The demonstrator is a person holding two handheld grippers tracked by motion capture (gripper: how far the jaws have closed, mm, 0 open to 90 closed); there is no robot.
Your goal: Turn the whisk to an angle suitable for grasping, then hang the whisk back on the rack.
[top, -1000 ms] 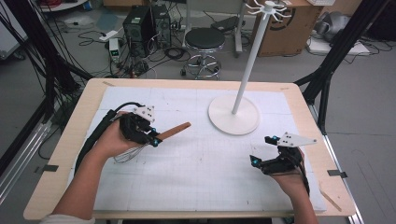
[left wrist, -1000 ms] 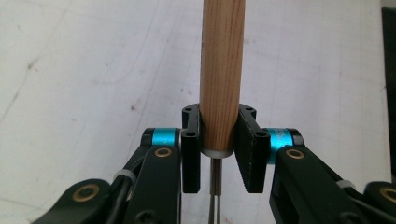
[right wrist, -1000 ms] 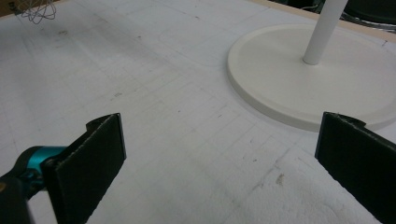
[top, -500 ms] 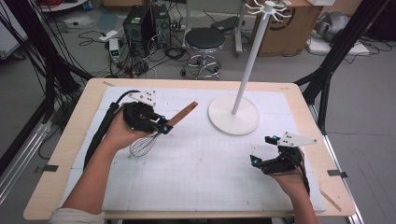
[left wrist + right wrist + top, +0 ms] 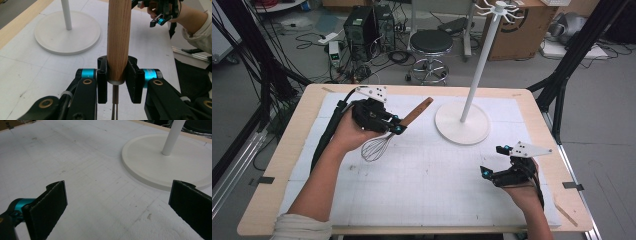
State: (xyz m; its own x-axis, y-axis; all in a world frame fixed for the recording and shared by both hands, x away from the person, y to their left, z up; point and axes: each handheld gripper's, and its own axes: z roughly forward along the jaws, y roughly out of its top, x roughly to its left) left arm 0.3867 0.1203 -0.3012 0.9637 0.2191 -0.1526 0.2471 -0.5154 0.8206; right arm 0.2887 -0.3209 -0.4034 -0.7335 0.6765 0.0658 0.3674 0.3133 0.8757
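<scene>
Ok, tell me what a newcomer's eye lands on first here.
First the whisk, clamped by its wooden handle in the left gripper above the table's left half. Then the tall white stand on its round base at the far middle. The right gripper rests open, near right.

The whisk [image 5: 117,42] handle's top and wire loops are cut off in the left gripper view.

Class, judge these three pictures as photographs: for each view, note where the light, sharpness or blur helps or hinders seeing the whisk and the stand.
High view: even light, soft shadows; the whisk wires look thin and slightly soft. Left gripper view: the wooden handle is crisp with visible grain, the right gripper beyond is softer. Right gripper view: the near black pads are blurred; the stand base is brightly lit, nearly washed out.
</scene>
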